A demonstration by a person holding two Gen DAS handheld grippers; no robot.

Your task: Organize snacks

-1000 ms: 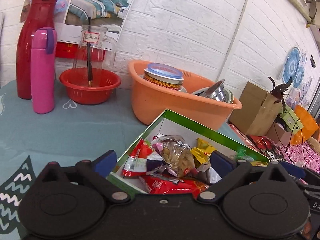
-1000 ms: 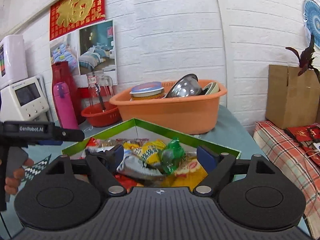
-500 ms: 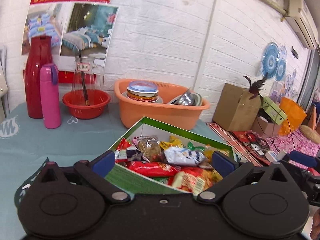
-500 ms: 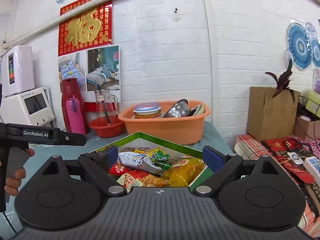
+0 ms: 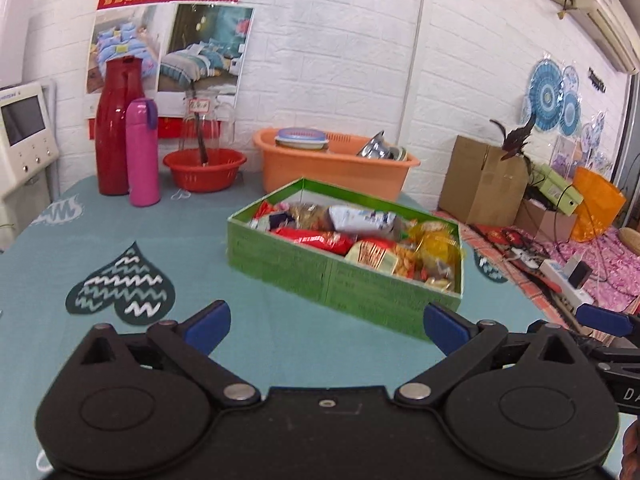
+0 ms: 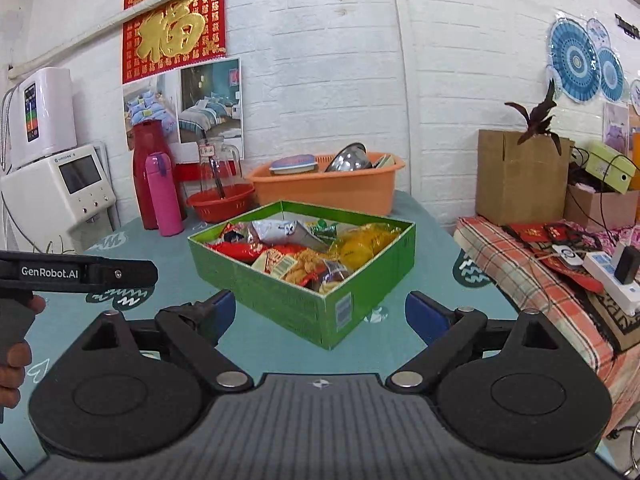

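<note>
Behind the box (image 5: 344,276) of snacks (image 5: 360,236) on the table (image 5: 120,232), we have pulled both grippers (image 5: 324,320) (image 6: 316,312) back, open and empty, so sorting seems finished.

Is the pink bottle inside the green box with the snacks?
No, the pink bottle stands on the table beside a red jug, apart from the green box.

The left tool (image 5: 326,322) is held level above the desk (image 5: 120,232), its blue-tipped fingers (image 5: 208,320) spread wide with nothing between them. The right tool (image 6: 320,312) hangs beside it, equally spread and empty. A hand (image 6: 12,356) grips the left tool's handle.
</note>
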